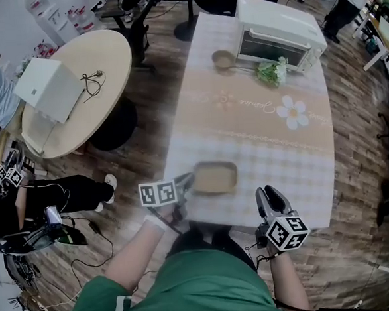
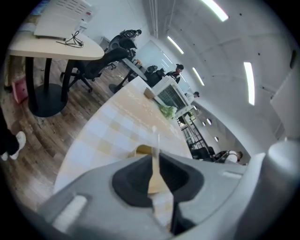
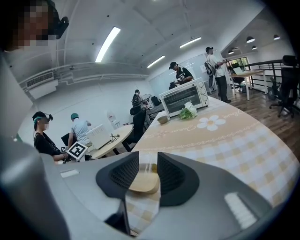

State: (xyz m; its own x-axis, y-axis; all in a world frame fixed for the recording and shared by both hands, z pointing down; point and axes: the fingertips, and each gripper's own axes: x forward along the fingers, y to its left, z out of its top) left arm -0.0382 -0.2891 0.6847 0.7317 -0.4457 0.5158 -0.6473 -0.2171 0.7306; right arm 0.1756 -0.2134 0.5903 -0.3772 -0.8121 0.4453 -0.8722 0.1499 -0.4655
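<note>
**Tightly pinched: dish rim in the left hand-held gripper**

Near the front edge of the desk (image 1: 273, 146) lies a shallow baking dish (image 1: 216, 177), rectangular with rounded corners and tan inside. The left hand-held gripper (image 1: 185, 184) meets it at its left short end, its 2 jaws closed on the rim. The right hand-held gripper (image 1: 266, 194) sits to the dish's right, near but not touching, over the desk's front edge. Its jaws stand a narrow gap apart with nothing between them.

The head view alone shows the dish's whole outline and the space between it and the right hand-held gripper. The left gripper view shows what that view cannot: the rim is a thin, pale, translucent wall standing upright between the dark ribbed pads. The right gripper view looks along the desk, with the dish's tan end showing past the gap in its jaws.

A checked cloth in cream and peach, printed with a white daisy, covers the desk. At its far end stand a boxy white toaster oven (image 1: 279, 32), a small round bowl (image 1: 223, 60) and a leafy green bunch (image 1: 271, 71).
</note>
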